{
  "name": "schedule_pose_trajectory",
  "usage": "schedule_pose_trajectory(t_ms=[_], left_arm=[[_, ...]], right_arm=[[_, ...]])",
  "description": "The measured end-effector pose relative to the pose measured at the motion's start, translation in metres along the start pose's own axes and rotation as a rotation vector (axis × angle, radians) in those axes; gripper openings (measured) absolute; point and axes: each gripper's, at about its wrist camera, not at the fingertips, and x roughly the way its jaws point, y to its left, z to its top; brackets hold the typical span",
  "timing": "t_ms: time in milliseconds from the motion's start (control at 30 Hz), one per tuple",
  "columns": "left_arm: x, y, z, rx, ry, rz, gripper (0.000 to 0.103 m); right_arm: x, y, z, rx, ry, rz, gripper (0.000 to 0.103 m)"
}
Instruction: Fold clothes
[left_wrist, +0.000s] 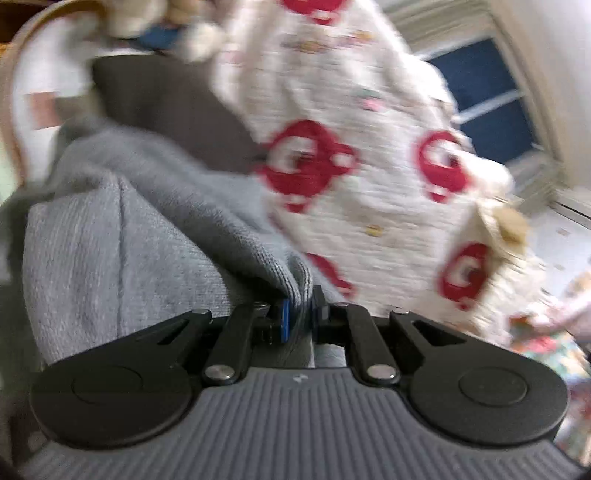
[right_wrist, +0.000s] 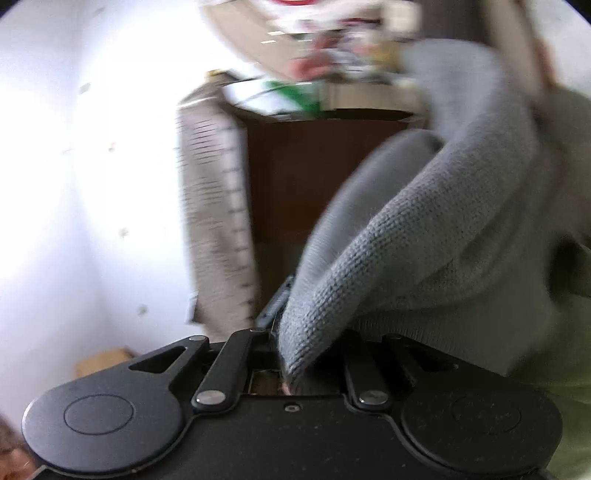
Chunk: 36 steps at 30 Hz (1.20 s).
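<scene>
A grey knit garment fills the lower left of the left wrist view, one bunched edge drawn down to the bottom centre, where the left gripper has its jaws pinched on the fabric, a blue pad showing on the left finger. Just beside the knit, a white blanket printed with red ring shapes spreads across the centre and right of the frame, its frayed tan edge hanging at the right. A dark brown surface shows between the two cloths at upper centre, and a dark-paned window sits at the upper right.

In the right wrist view the same grey knit garment sweeps from the upper right down to the bottom centre, its folded edge caught in the right gripper, jaws closed on the cloth; the right finger is buried under fabric. To the left, a bright white wall leaves open room, bounded at centre by a pale striped cloth hanging beside a dark brown cabinet. Both views are blurred.
</scene>
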Motion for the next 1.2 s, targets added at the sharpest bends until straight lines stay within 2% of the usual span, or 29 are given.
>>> schedule_pose_trajectory(t_ms=[133, 200, 267, 367, 400, 433, 467, 500, 533, 567, 600, 633, 667, 733, 833, 933, 1067, 1133, 1200], left_arm=[[0.011, -0.061, -0.008, 0.097, 0.05, -0.139, 0.009], [0.029, -0.086, -0.012, 0.129, 0.104, -0.208, 0.009], [0.059, -0.108, -0.016, 0.162, 0.181, -0.252, 0.009], [0.118, -0.135, -0.024, 0.242, 0.274, -0.277, 0.009], [0.142, -0.14, -0.028, 0.273, 0.294, -0.265, 0.01], [0.168, -0.143, -0.032, 0.307, 0.308, -0.237, 0.016], [0.191, -0.144, -0.036, 0.347, 0.311, -0.182, 0.028], [0.209, -0.143, -0.04, 0.392, 0.307, -0.102, 0.033], [0.228, -0.142, -0.044, 0.437, 0.301, -0.022, 0.038], [0.237, -0.138, -0.048, 0.47, 0.301, 0.032, 0.041], [0.238, -0.13, -0.053, 0.493, 0.306, 0.062, 0.043], [0.239, -0.123, -0.057, 0.516, 0.311, 0.093, 0.047], [0.24, -0.115, -0.061, 0.539, 0.316, 0.124, 0.051], [0.236, -0.096, -0.067, 0.552, 0.337, 0.175, 0.055], [0.228, -0.064, -0.074, 0.556, 0.373, 0.246, 0.055], [0.22, -0.035, -0.08, 0.554, 0.407, 0.303, 0.059], [0.206, -0.029, -0.075, 0.545, 0.406, 0.288, 0.062], [0.196, -0.03, -0.075, 0.562, 0.398, 0.275, 0.068], [0.191, -0.029, -0.082, 0.605, 0.423, 0.265, 0.074]], right_arm=[[-0.036, 0.061, -0.004, -0.091, -0.059, 0.091, 0.013], [-0.065, 0.093, -0.012, -0.164, -0.113, 0.086, 0.013], [-0.099, 0.126, -0.02, -0.263, -0.177, 0.033, 0.013], [-0.156, 0.173, -0.03, -0.448, -0.341, -0.156, 0.013], [-0.176, 0.187, -0.032, -0.514, -0.412, -0.257, 0.013], [-0.195, 0.196, -0.034, -0.582, -0.498, -0.434, 0.013], [-0.213, 0.204, -0.035, -0.644, -0.588, -0.652, 0.018], [-0.228, 0.206, -0.035, -0.672, -0.661, -0.878, 0.024], [-0.242, 0.202, -0.033, -0.667, -0.716, -1.112, 0.025], [-0.255, 0.194, -0.032, -0.631, -0.741, -1.306, 0.025], [-0.268, 0.183, -0.031, -0.57, -0.737, -1.465, 0.025], [-0.278, 0.17, -0.034, -0.513, -0.73, -1.597, 0.025], [-0.284, 0.16, -0.044, -0.49, -0.717, -1.664, 0.025], [-0.293, 0.149, -0.067, -0.484, -0.691, -1.712, 0.025], [-0.29, 0.146, -0.094, -0.45, -0.662, -1.705, 0.026], [-0.274, 0.146, -0.122, -0.479, -0.582, -1.703, 0.034], [-0.247, 0.137, -0.146, -0.56, -0.435, -1.728, 0.051], [-0.236, 0.127, -0.153, -0.595, -0.345, -1.763, 0.053], [-0.224, 0.117, -0.159, -0.629, -0.254, -1.795, 0.053]])
